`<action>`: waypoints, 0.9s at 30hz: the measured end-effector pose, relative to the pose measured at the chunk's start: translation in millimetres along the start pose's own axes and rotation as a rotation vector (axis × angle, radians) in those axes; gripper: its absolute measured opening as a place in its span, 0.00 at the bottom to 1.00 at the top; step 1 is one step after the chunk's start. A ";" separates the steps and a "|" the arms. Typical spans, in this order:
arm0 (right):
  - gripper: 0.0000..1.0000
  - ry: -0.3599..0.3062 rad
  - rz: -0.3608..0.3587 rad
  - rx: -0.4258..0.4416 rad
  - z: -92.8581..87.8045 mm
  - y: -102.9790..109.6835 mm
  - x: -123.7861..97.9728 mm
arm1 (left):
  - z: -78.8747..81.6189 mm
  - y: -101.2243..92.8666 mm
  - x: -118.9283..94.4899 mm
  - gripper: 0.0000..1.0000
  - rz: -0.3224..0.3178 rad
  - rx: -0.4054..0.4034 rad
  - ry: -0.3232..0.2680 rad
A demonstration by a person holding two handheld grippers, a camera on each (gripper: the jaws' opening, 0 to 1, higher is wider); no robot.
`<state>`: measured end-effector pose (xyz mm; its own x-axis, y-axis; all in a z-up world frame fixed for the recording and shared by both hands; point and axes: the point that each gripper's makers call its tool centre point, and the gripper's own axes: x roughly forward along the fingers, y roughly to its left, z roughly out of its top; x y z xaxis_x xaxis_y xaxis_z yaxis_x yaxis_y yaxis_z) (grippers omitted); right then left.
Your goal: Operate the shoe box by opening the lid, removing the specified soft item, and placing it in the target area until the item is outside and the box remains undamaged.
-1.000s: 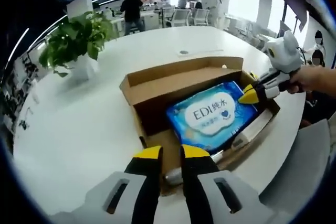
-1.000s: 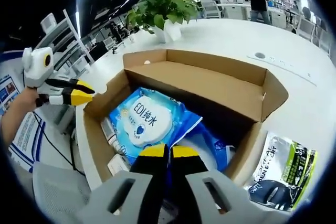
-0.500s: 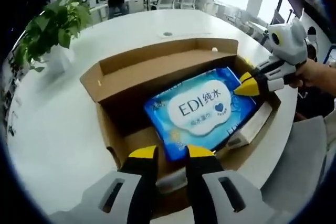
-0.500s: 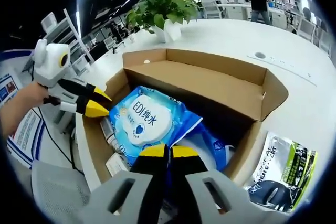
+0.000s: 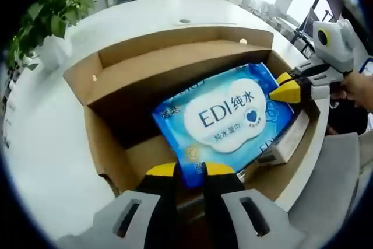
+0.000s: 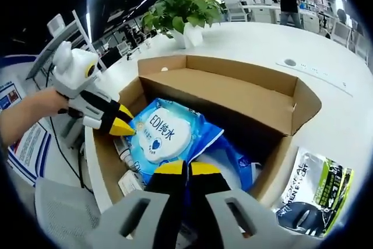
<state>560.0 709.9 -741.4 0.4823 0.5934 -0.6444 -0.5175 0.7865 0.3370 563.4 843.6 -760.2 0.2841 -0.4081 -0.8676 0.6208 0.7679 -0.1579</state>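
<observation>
Here the shoe box (image 5: 111, 86) sat open near the worktop (image 5: 41, 144) edge, lid flap folded back, and the blue wipes pack (image 5: 227, 118) lay inside it, on top of smaller items I couldn't identify. In the left gripper view my left claw (image 5: 190, 170) had its tips just at the pack's near short end, directly ahead, the pack's long axis running away from it toward the right claw (image 5: 285, 93) at the far end. So each claw stood at one end of the pack. The left claw's jaws were nearly pressed together, only a slim gap, pinching nothing that I could see. In the right gripper view the right claw (image 6: 186, 168) looked pressed shut over the pack's (image 6: 160, 135) blue edge; whether it actually gripped the wrapper I couldn't tell. The left claw (image 6: 122, 125) touched or nearly touched the opposite end.
</observation>
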 end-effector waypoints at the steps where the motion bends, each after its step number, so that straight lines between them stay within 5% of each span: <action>1: 0.00 0.000 0.000 0.000 -0.2 0.2 0.0 | -0.2 0.6 0.5 0.11 0.004 -0.003 0.001; 7: 0.00 -0.007 -0.003 0.014 0.2 0.9 0.0 | -0.4 2.0 3.4 0.00 0.030 -0.008 -0.007; 27: 0.00 -0.047 0.011 0.074 8.2 3.9 -15.6 | 6.5 -6.2 -17.3 0.00 0.039 -0.029 -0.099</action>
<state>556.2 705.2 -724.4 0.5109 0.6079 -0.6078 -0.4702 0.7896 0.3944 559.4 842.7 -741.1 0.3796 -0.4231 -0.8227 0.5869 0.7976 -0.1394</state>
